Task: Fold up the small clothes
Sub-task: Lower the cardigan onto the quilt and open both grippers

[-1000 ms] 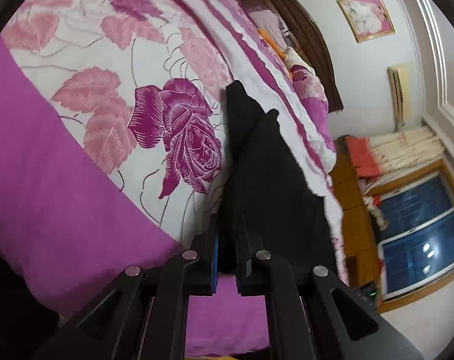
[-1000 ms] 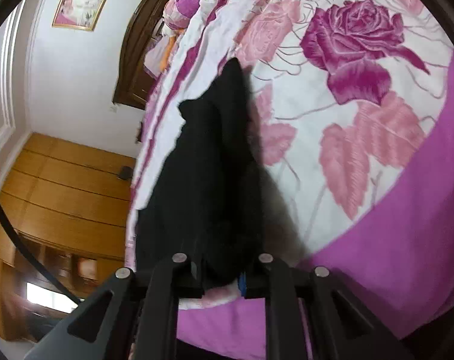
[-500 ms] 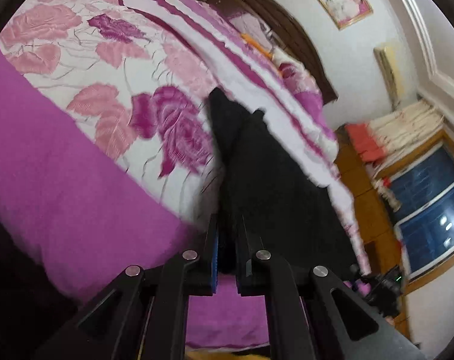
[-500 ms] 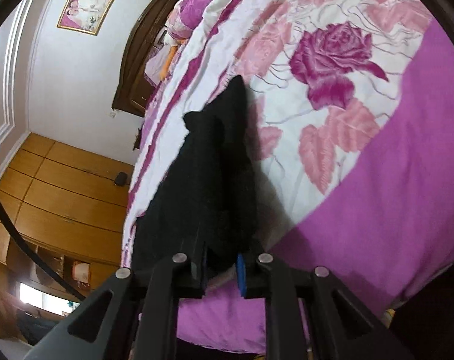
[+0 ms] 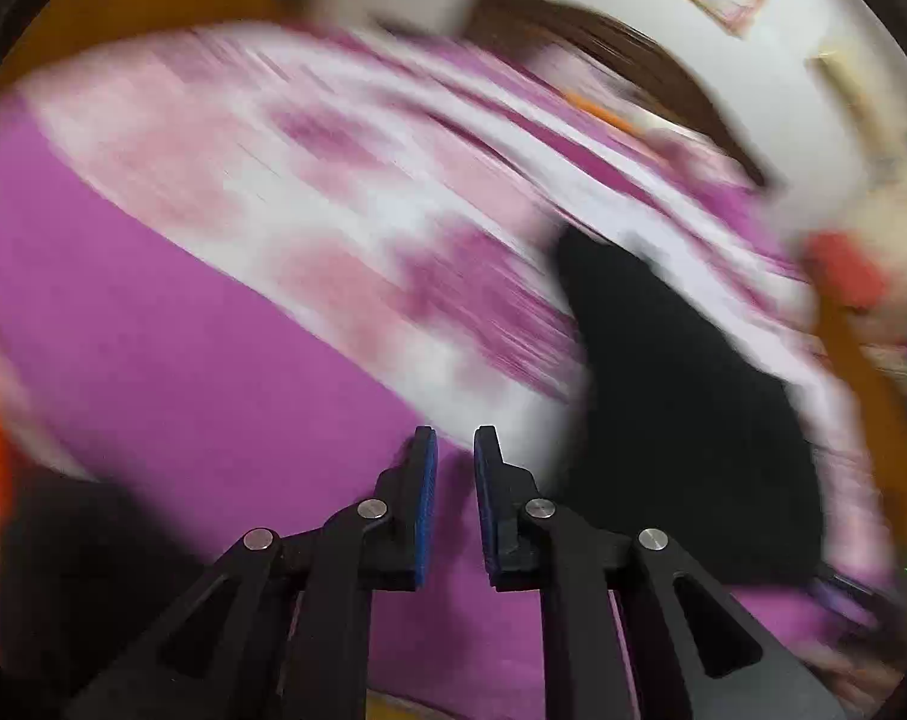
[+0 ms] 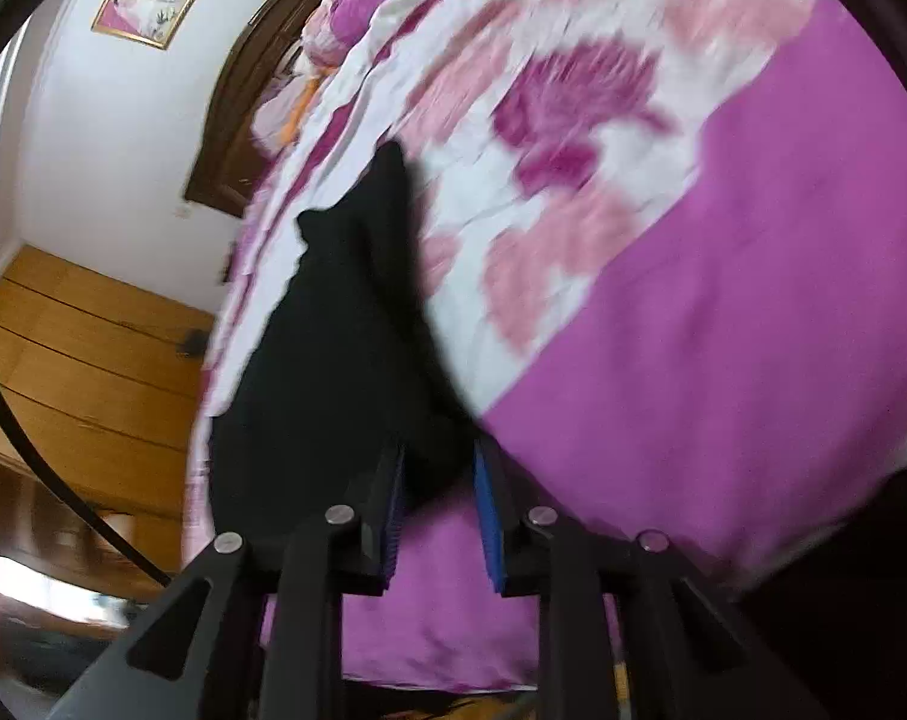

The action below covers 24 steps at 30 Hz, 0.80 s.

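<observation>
Item: black garment, small, dark, lying lengthwise on floral bedspread nr the foot edge of the bed, partly over the plain purple border. L to R. Left gripper: jaws have just been opening; narrow gap, nothing between the pads, only purple cover behind; garment lies off to its right, apart. View badly blurred, so garment outline approx. only. Right gripper: jaws have just been opening too; wider gap, near end of garment sits between the pads, which look to stand clear of the cloth, so prob. released, not pinched. Status, as judged: garment laid out long and narrow, poss. one fold in; layers can't be told, all black. Left to do: further cross-fold(s), tidy edges, set aside.
</observation>
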### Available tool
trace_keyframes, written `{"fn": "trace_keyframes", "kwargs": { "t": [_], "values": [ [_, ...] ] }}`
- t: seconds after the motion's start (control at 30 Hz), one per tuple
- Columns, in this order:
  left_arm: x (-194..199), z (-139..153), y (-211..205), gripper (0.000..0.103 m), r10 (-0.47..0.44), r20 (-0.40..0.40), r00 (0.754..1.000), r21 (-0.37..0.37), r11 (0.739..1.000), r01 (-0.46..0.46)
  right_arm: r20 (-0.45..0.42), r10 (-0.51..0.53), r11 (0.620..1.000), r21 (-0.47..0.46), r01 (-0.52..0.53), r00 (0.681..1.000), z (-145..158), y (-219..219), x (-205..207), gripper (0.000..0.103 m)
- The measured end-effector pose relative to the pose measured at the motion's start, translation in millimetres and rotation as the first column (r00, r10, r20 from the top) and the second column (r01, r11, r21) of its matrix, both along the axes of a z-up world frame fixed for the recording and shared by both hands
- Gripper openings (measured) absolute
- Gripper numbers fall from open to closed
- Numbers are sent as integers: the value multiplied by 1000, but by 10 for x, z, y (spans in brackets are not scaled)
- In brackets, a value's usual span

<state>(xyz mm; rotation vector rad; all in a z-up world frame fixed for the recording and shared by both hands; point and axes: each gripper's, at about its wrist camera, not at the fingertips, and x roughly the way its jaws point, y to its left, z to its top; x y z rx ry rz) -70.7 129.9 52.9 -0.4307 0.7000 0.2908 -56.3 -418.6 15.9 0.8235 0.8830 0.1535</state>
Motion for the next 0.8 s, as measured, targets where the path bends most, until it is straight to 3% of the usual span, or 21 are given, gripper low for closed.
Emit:
{"fn": "trace_keyframes", "kwargs": {
  "t": [0.03,0.1,0.2,0.27,0.33,0.4,0.47,0.53,0.6,0.63,0.7,0.8],
  "values": [
    [-36,61,19,9,70,8,997,80,994,-71,0,-22,997,-81,22,1000,71,-44,-63,25],
    [-70,141,39,9,81,46,996,107,991,-86,6,-55,973,-226,55,998,201,-100,-149,26],
    [53,177,-46,9,-32,71,997,66,997,27,41,-53,927,-369,64,998,388,-124,-240,36],
    [216,262,-208,9,-109,81,991,136,986,97,62,-13,895,-444,39,998,494,-30,-183,40],
    [378,415,-481,9,-197,118,973,249,955,163,64,33,876,-483,2,997,573,107,-79,45],
    [537,574,-797,10,-309,138,941,336,908,249,91,92,877,-479,-37,992,638,323,88,63],
    [746,631,-1089,13,-414,94,906,375,857,353,117,134,858,-511,-56,984,678,550,219,75],
    [997,552,-1303,13,-509,26,860,295,826,480,132,181,821,-566,-75,975,664,802,363,76],
    [1237,381,-1352,13,-538,-24,842,127,834,537,102,234,782,-611,-125,967,590,1055,535,76],
    [1315,277,-1347,13,-525,-48,850,87,845,527,88,255,763,-630,-144,963,545,1163,624,76],
    [1329,155,-1290,13,-489,-50,871,93,866,492,91,265,733,-666,-139,960,502,1289,708,81],
    [1110,31,-1088,13,-487,94,868,26,873,487,74,245,697,-706,-122,967,344,1330,813,91]
  ]
}}
